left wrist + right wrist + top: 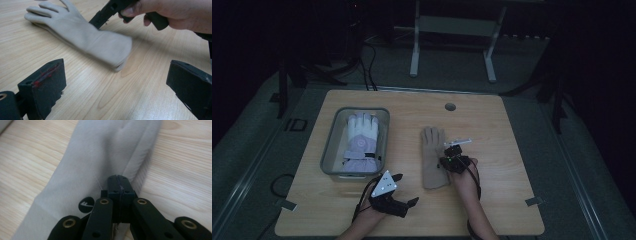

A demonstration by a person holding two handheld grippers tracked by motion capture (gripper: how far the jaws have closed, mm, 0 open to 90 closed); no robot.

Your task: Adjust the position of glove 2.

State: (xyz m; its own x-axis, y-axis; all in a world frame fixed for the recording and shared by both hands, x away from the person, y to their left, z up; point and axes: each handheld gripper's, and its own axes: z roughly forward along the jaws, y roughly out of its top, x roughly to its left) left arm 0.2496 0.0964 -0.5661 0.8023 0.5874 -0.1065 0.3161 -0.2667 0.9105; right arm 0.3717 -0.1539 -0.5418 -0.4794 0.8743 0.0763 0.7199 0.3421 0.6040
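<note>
A beige glove (432, 160) lies flat on the wooden table (507, 165), fingers pointing away from me. My right gripper (443, 160) comes at its right edge, and in the right gripper view its jaws (117, 178) are pressed together on a pinched fold of the glove (95, 157). The left gripper view shows that hand and gripper (105, 13) resting on the glove (82, 37). My left gripper (408, 189) hovers near the table's front edge, left of the glove's cuff, with its jaws (116, 92) wide apart and nothing between them.
A grey bin (328, 150) at the table's left holds a white and lilac ski glove (362, 140). A round cable hole (450, 106) sits near the far edge. Bare wood lies right of the beige glove. Table legs (414, 55) stand on the dark floor beyond.
</note>
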